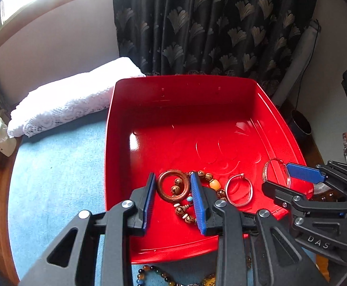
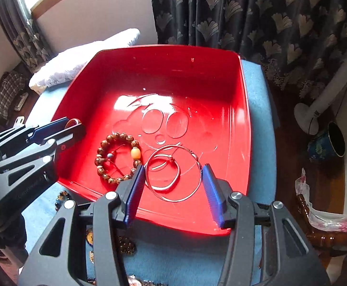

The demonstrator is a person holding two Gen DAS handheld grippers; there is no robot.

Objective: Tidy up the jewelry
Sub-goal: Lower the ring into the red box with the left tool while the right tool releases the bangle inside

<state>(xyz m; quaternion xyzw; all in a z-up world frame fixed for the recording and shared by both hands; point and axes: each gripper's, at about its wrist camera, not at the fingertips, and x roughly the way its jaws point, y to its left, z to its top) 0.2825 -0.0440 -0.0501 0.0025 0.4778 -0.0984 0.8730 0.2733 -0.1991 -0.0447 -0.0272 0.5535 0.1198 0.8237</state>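
A glossy red tray [image 1: 197, 100] [image 2: 242, 109] sits on a blue cloth. My left gripper [image 1: 173, 176] [image 2: 74, 124] hangs over its near left part, shut on a brown wooden bangle [image 1: 164, 195] [image 2: 71, 121]. My right gripper [image 2: 173, 166] [image 1: 276, 177] is over the near right part, its blue pads pressing on a large thin silver bangle [image 2: 192, 153] [image 1: 272, 164]. On the tray floor lie a smaller silver bangle [image 2: 166, 188] [image 1: 239, 190] and a brown beaded bracelet [image 2: 106, 143] [image 1: 211, 181] with one orange bead.
More beaded bracelets [image 1: 154, 274] [image 2: 62, 197] and a watch [image 2: 135, 281] lie on the blue cloth [image 1: 54, 178] in front of the tray. A white lace cloth [image 1: 73, 97] is at the back left. A dark curtain [image 1: 209, 23], a fan [image 2: 307, 116] and a pot [image 2: 328, 143] stand behind and to the right.
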